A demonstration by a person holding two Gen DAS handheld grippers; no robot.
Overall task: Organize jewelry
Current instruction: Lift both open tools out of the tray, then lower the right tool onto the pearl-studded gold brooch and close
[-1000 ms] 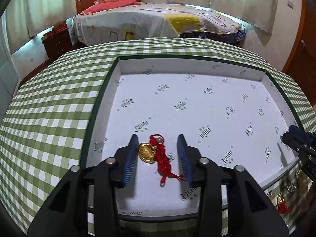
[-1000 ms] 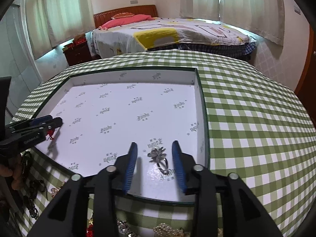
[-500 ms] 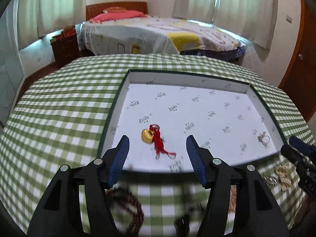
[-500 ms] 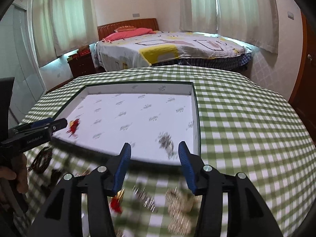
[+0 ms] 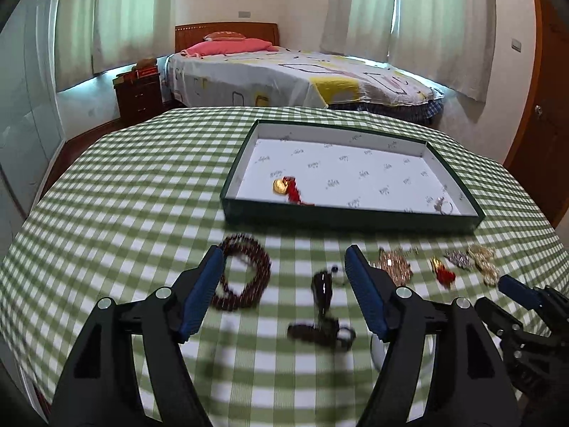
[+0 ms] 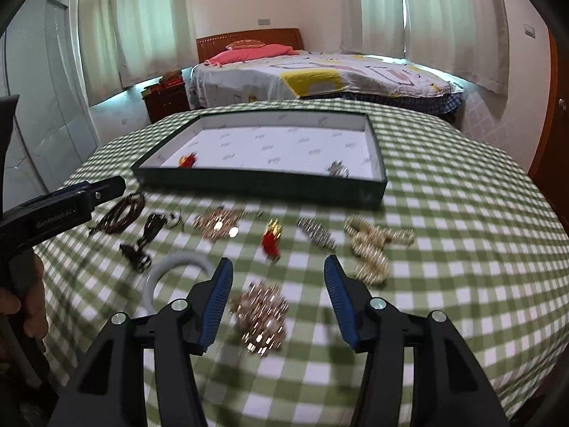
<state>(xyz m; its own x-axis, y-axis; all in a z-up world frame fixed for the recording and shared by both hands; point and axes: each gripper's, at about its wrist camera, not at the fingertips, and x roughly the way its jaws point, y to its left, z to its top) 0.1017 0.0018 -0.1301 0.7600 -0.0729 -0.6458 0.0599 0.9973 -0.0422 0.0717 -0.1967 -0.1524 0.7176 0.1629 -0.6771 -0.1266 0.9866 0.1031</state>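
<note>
Your left hand-held gripper (image 5: 284, 284): jaws apart, just been opening, nothing clamped, above the dark bead bracelet (image 5: 245, 274) | your right hand-held gripper (image 6: 277, 295): jaws apart, just been opening, above a rose-gold cluster (image 6: 261, 315) | tray (image 5: 355, 215): holds gold charm (image 5: 282, 185) and ring (image 5: 442, 206) | other jewelry loose on tabletop (image 5: 124, 213)

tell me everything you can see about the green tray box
The tray box is a shallow, open rectangular tray with dark green outer walls and a white lining printed with small repeated logos; it looks like cardboard. It sits flat on the checked tablecloth. Inside lie a gold pendant with red cord near the front left and a silver ring at the front right corner.
</note>
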